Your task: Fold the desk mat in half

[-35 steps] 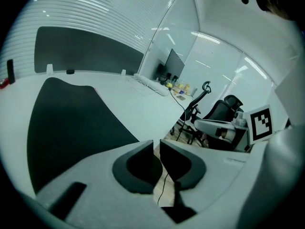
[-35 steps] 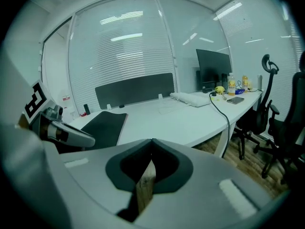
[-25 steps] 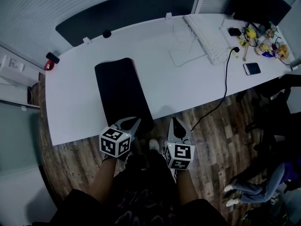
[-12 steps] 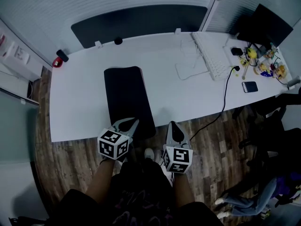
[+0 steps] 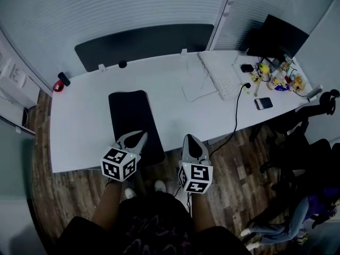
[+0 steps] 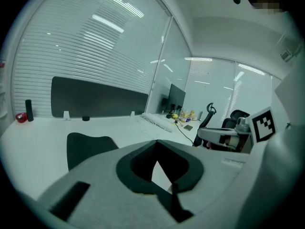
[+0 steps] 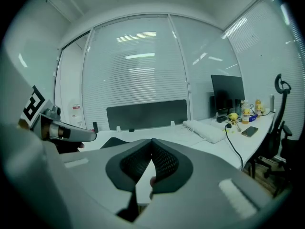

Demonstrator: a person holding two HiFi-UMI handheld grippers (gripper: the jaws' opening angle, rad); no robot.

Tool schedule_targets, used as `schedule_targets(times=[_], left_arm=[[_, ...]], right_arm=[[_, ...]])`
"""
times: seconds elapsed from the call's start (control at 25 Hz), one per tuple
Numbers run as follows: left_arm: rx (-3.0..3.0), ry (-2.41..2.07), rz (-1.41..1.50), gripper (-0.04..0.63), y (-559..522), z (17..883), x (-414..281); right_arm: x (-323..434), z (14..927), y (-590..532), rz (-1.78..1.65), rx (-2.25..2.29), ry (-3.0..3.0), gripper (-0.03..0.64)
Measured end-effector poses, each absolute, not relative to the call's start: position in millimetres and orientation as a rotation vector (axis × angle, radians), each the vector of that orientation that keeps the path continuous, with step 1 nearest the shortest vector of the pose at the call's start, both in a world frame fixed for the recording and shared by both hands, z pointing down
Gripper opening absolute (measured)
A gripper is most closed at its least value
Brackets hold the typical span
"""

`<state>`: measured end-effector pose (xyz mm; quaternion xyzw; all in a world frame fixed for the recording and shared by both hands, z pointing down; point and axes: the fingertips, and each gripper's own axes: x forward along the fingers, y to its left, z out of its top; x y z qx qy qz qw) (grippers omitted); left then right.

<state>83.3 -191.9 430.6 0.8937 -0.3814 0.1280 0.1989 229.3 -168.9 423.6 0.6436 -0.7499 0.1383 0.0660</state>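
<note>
The desk mat (image 5: 132, 122) lies as a narrow black strip on the left half of the white bench (image 5: 85, 116), its near end reaching the front edge. The left hand-held gripper (image 5: 139, 136) hangs over that near end with its jaws fully together and nothing between them. The right hand-held gripper (image 5: 189, 138) sits beside the mat at the bench's edge, also closed and empty. A keyboard (image 5: 220, 74) and phone (image 5: 263, 103) rest well apart to the right.

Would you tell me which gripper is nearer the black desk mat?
The left gripper: in the head view its tip overlaps the desk mat at its near end, while the right gripper sits clear of it, off its right side.
</note>
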Motion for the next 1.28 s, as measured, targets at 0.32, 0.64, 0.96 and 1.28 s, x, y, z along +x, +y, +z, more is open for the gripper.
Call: schedule_targets(times=[0.32, 0.64, 0.96, 1.28], left_arm=[[2.568, -1.098, 0.348, -0.002, -194, 408, 86], [2.521, -1.337, 0.298, -0.002, -196, 388, 20], [2.319, -1.711, 0.192, -0.002, -178, 374, -101], [2.178, -1.905, 0.105, -0.002, -143, 365, -164]], right_arm=[[236, 402, -168, 0.349, 1.962, -2.284, 0.006], [177, 389, -186, 0.299, 1.789, -2.440, 0.006], [82, 381, -200, 0.264, 1.540, -2.603, 0.006], [30, 378, -191, 0.254, 1.384, -2.673, 0.006]])
